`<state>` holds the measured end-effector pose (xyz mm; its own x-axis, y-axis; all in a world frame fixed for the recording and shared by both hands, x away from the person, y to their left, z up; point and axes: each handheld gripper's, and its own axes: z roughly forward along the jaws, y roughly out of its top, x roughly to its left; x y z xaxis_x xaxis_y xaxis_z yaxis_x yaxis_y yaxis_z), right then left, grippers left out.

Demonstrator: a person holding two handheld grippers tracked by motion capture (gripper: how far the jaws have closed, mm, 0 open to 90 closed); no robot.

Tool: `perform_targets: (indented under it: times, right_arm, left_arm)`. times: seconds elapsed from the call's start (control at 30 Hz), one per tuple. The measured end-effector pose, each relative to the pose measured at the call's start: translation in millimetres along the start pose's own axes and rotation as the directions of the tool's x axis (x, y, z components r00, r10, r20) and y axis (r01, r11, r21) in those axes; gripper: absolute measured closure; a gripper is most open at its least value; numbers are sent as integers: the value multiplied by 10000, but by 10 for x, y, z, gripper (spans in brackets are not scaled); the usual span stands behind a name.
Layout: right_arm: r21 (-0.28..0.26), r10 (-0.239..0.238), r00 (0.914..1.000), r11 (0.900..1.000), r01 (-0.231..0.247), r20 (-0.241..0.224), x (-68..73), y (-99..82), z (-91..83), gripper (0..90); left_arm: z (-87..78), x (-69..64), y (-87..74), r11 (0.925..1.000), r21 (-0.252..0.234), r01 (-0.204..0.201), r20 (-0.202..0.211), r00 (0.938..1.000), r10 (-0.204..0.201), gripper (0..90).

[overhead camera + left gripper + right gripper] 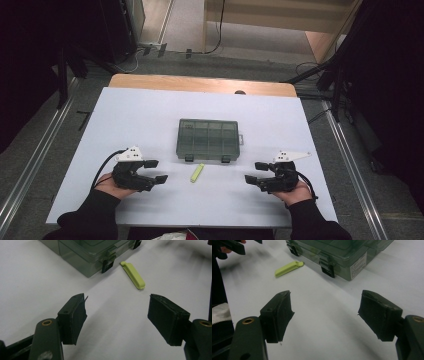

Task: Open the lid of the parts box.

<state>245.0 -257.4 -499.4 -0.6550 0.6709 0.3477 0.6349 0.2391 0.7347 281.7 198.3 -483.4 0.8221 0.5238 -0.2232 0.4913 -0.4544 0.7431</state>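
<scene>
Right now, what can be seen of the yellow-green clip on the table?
The yellow-green clip is a slim, flat plastic-looking bar, closed, with a small hinge knob at one end. It lies flat on the white table, just in front of the grey compartment box but apart from it. Nothing touches it.

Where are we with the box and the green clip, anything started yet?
Nothing looks done. The compartment box sits shut, both front latches down. The green clip lies loose on the white table just in front of it, touching nothing. The left gripper and right gripper rest open and empty on either side. Grasping the clip and opening the box are probably still ahead.
</scene>
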Motion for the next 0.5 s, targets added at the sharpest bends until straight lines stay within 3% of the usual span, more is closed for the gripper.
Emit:
perform_targets:
  times: [0.5]
  right_arm:
    - [-157,48,9997,9999,-44,244,-14,95,73,247]
  left_arm:
    - [-1,-25,-31,10000,-42,62,108,9999,-62,300]
